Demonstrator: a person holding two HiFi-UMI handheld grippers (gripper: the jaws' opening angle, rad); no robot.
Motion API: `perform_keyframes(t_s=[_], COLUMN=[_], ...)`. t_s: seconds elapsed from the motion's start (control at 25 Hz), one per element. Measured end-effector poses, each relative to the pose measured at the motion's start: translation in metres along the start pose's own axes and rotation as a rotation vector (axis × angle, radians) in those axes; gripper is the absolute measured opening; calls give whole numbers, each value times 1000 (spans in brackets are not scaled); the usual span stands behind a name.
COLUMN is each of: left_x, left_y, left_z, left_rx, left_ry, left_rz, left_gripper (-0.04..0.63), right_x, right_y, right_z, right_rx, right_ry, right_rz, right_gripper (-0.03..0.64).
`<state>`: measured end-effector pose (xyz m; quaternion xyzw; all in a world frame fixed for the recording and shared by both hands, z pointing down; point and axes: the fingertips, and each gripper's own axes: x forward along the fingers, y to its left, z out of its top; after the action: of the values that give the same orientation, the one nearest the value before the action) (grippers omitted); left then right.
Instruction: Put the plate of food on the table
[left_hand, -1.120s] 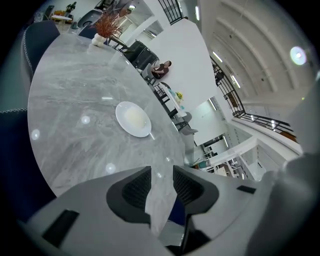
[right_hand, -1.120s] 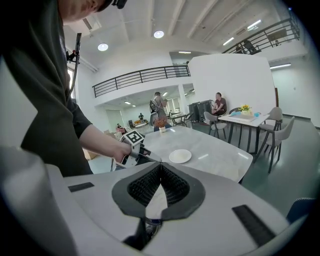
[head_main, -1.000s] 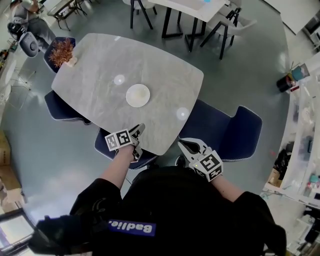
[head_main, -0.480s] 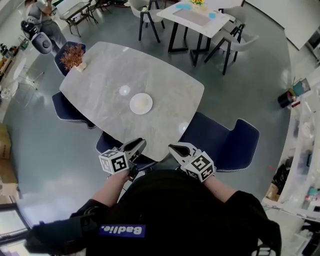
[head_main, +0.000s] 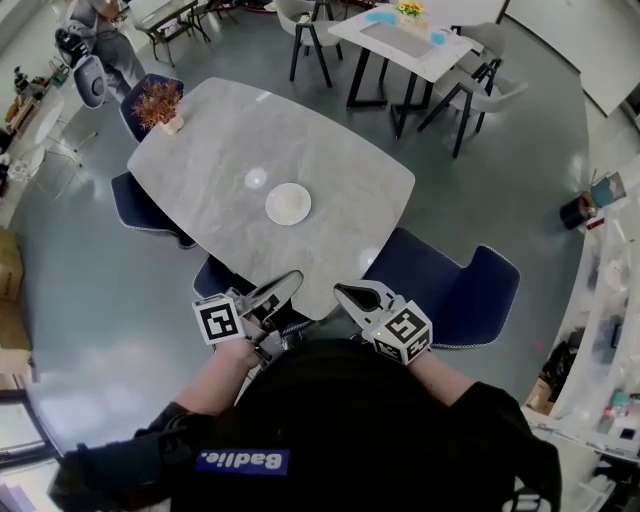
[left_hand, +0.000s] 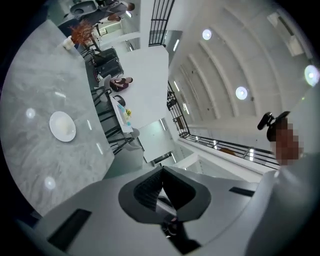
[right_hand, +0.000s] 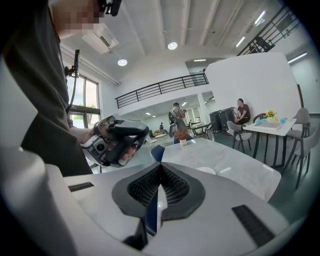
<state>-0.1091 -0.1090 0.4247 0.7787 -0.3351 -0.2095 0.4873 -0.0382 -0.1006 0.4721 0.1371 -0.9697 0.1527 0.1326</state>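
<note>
Left claw (head_main: 288, 282) and right claw (head_main: 345, 293) are both clenched on nothing, held near the body, just short of the worktop (head_main: 200, 170) edge. The plate (head_main: 288, 204) sits flat mid-worktop, well apart from both — task looks done. Residual risk: a careless re-reach with clenched tips could shove the plate — spilling food.

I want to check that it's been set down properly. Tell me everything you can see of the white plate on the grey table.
The plate is round and white and looks like glazed ceramic. A faint yellowish patch sits at its centre, too small to identify. It lies flat on the grey marbled table, roughly mid-table and well in from every edge. Only the tabletop touches it, and nothing rests against it or holds it.
</note>
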Motion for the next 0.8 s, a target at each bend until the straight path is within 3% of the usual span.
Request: perform_keyframes(t_s=[0.36, 0.56, 0.8], left_x=[2, -1, 3], left_y=[-34, -39, -40], left_z=[-9, -16, -40], left_rx=[117, 305, 597], left_ry=[-10, 32, 158], left_rz=[-71, -36, -5], left_gripper=[8, 8, 6], right_x=[-4, -4, -3], right_y=[14, 17, 20], right_z=[12, 12, 11], right_rx=[-42, -40, -52], right_ry=[-27, -23, -23], right_rz=[32, 40, 45], right_gripper=[9, 9, 9])
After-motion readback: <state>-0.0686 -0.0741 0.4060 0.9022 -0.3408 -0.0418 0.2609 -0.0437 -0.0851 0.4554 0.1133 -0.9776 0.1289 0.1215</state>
